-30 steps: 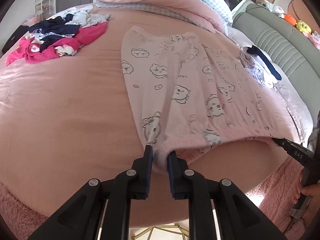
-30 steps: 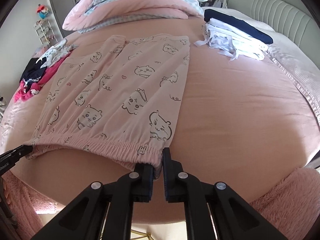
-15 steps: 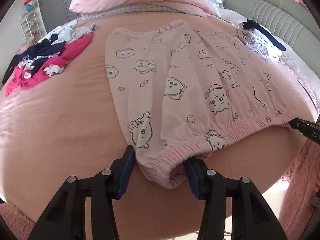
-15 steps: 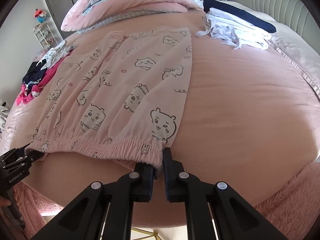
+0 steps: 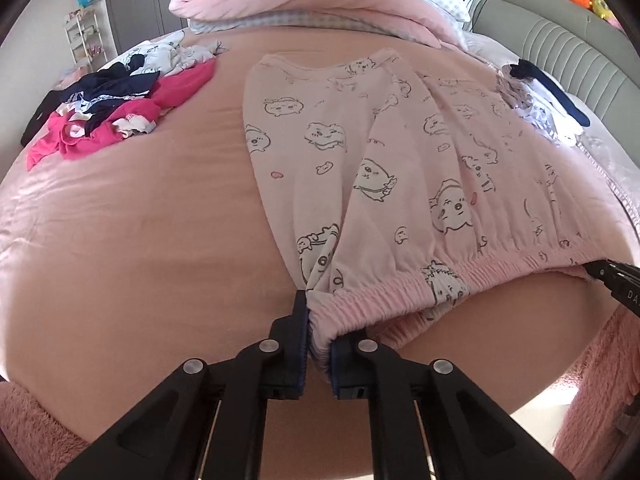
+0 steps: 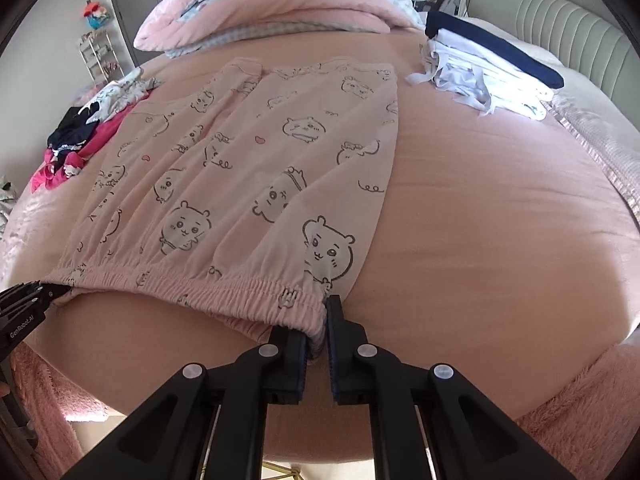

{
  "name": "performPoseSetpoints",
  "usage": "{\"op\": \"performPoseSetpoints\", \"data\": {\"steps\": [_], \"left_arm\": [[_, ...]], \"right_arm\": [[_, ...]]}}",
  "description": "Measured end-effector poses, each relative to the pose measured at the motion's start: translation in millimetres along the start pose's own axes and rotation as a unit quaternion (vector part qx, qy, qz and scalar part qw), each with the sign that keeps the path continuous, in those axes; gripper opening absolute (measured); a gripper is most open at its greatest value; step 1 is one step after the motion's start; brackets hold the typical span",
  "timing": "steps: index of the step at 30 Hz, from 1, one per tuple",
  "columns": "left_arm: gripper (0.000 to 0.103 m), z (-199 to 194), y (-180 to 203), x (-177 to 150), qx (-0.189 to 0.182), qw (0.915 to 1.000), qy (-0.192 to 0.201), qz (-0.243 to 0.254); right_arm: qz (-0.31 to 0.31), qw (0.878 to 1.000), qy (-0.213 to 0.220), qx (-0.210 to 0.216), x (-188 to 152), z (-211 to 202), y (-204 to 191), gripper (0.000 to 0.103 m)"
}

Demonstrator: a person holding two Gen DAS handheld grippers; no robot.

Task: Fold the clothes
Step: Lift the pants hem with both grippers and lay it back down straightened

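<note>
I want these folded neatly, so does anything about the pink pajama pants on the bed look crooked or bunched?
Mostly fine: the pajama pants lie flat. The waistband bunches at the left gripper, whose jaws are closing on it, and sags between there and the right gripper.

You have the pyjama trousers [image 5: 372,184] lying flat on the bed [image 5: 160,240], waistband at the near edge and legs running away from you. The unfolded clothes pile [image 5: 108,116] lies to their left. The folded stack [image 6: 492,68] lies to their right, near the headboard [image 6: 560,12]. The rolled duvet [image 6: 280,4] lies behind the trousers.
</note>
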State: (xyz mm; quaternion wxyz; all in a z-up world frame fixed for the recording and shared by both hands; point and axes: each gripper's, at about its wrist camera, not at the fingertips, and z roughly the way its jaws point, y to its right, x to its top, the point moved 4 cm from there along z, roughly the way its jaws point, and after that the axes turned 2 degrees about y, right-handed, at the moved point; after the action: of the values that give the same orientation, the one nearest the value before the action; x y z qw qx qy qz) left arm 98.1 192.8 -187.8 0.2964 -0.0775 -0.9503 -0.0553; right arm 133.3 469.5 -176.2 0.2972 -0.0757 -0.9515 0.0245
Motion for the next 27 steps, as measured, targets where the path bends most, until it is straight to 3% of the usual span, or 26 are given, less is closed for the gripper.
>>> {"op": "performPoseSetpoints", "data": {"steps": [2, 7, 9, 14, 17, 20, 23, 25, 27], "left_arm": [[0.006, -18.8, 0.1, 10.7, -0.013, 0.9997, 0.019, -0.005], [0.006, -79.9, 10.7, 45.4, -0.044, 0.9955, 0.084, 0.006], [0.006, -98.9, 14.2, 54.5, -0.054, 0.9936, 0.098, 0.011], [0.006, -116.3, 12.1, 37.1, -0.094, 0.9928, 0.075, 0.001], [0.006, -108.2, 12.7, 25.3, -0.104, 0.9935, 0.048, -0.002], [0.006, -63.9, 12.5, 25.0, -0.1, 0.995, -0.002, -0.011], [0.006, -13.8, 12.4, 47.6, -0.126, 0.9904, -0.049, -0.029], [0.006, -6.6, 13.3, 95.3, -0.123, 0.9914, -0.039, -0.023], [0.006, -17.8, 14.6, 152.6, -0.12, 0.9927, -0.004, -0.012]], "right_arm": [[0.009, 1.0, 0.018, 0.005, 5.5, -13.6, 3.0, 0.005], [-0.005, 0.992, 0.13, 0.0, 54.0, -85.4, -3.8, 0.005], [-0.001, 0.989, 0.149, 0.012, 69.1, -105.4, -5.7, 0.005], [0.028, 0.989, 0.137, 0.044, 61.9, -131.4, -0.3, 0.005], [0.015, 0.99, 0.134, 0.032, 49.9, -139.5, 1.0, 0.005], [0.017, 0.996, 0.084, 0.033, 51.1, -94.7, 0.8, 0.005], [0.041, 0.998, 0.011, 0.05, 62.1, -31.2, 1.5, 0.005], [0.057, 0.997, -0.014, 0.058, 89.6, -3.2, 0.4, 0.005], [0.053, 0.997, 0.0, 0.058, 143.5, -1.7, -3.4, 0.005]]}}
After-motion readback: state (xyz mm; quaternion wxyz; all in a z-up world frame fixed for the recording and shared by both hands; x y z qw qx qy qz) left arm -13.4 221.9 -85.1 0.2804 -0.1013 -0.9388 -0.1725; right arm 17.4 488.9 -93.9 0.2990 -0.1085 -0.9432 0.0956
